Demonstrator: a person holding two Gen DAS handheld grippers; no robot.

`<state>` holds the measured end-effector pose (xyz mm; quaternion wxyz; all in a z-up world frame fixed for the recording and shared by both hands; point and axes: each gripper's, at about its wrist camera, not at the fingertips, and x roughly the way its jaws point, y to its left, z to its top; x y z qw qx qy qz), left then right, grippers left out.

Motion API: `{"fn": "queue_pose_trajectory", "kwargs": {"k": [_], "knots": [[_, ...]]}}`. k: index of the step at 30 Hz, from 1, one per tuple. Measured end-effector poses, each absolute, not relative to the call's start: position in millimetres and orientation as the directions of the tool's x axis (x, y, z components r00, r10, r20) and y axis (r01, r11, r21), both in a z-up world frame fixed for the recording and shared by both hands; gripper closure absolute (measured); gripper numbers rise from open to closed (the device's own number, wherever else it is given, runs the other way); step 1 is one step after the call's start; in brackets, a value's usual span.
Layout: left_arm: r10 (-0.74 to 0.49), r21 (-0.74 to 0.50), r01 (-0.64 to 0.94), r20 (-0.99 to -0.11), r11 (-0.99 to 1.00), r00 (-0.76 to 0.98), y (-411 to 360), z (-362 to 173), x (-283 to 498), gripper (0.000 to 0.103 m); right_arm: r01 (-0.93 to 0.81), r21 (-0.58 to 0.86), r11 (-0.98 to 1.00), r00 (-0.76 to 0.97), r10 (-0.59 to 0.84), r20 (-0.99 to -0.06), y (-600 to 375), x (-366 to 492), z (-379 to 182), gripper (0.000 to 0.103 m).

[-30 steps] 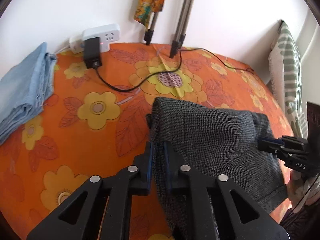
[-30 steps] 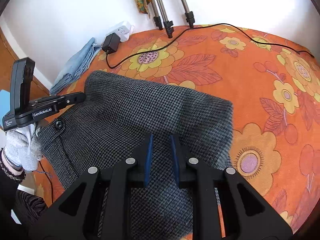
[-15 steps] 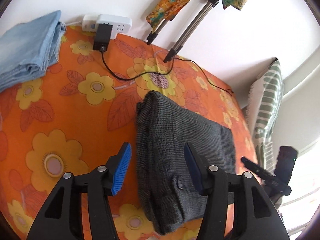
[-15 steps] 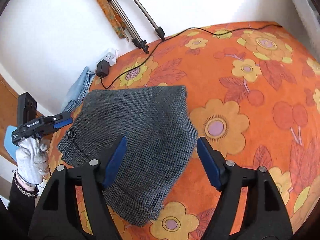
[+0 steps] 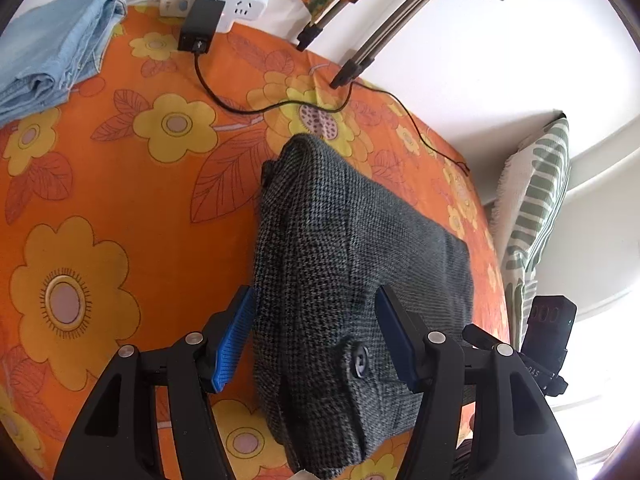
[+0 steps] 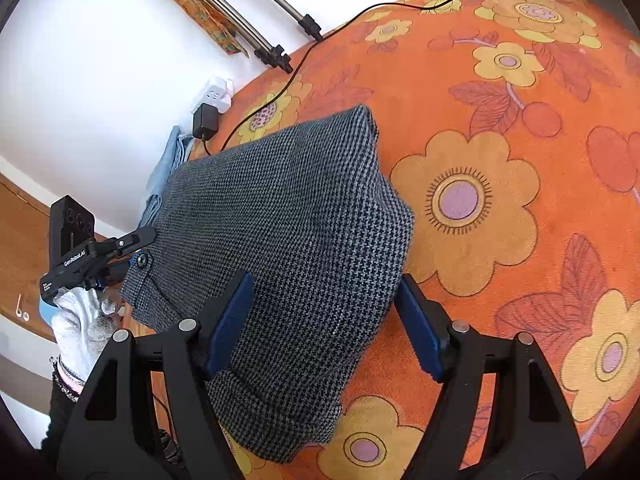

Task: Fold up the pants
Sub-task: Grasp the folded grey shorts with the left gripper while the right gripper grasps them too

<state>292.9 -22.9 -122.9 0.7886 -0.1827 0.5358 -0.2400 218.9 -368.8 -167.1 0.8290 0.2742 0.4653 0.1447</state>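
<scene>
The grey houndstooth pants (image 5: 344,264) lie folded into a compact stack on the orange flowered cloth (image 5: 100,184), waistband button (image 5: 359,358) toward me. My left gripper (image 5: 316,332) is open and empty, its jaws spread above the near end of the stack. In the right wrist view the pants (image 6: 288,216) lie flat, and my right gripper (image 6: 324,320) is open and empty above their near edge. The left gripper also shows in the right wrist view (image 6: 136,240) at the waistband corner.
Folded light-blue jeans (image 5: 48,52) lie at the far left. A white power strip (image 5: 224,0) with a black charger (image 5: 200,32) and cable sits by the wall. Tripod legs (image 5: 360,56) stand at the back. A striped pillow (image 5: 536,208) lies at the right.
Both grippers were shut on the pants a second ago. They have opened, let go and drawn up and back; the pants now lie folded on the cloth.
</scene>
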Motion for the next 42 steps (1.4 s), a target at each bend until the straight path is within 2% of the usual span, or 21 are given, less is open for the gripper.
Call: {"fn": "queue_pose_trajectory", "kwargs": {"k": [9,14,20,25,31,42], "knots": [[-0.558,-0.521,0.200,-0.773,0.830,0.302,-28,-136,291,0.041,-0.024,0.587,0.809,0.531,0.508,-0.678,-353,227,-169,0.026],[-0.576,-0.552,0.166,-0.766,0.817,0.285,-25,-149,291,0.039,-0.044,0.596,0.802,0.529,0.525,-0.667,-348,231,-168,0.027],[-0.578,-0.546,0.192,-0.761,0.816,0.295,-27,-148,288,0.039,-0.064,0.619,0.782,0.519,0.556,-0.649,-342,234,-168,0.037],[-0.569,-0.528,0.210,-0.763,0.823,0.308,-33,-148,287,0.046,-0.079,0.628,0.774,0.505,0.575,-0.644,-332,241,-170,0.049],[-0.550,-0.501,0.227,-0.765,0.835,0.335,-40,-143,283,0.065,-0.083,0.624,0.777,0.499,0.574,-0.649,-328,243,-169,0.065],[-0.507,-0.441,0.251,-0.767,0.862,0.393,-45,-128,276,0.076,-0.095,0.586,0.805,0.529,0.539,-0.655,-325,238,-158,0.075]]}}
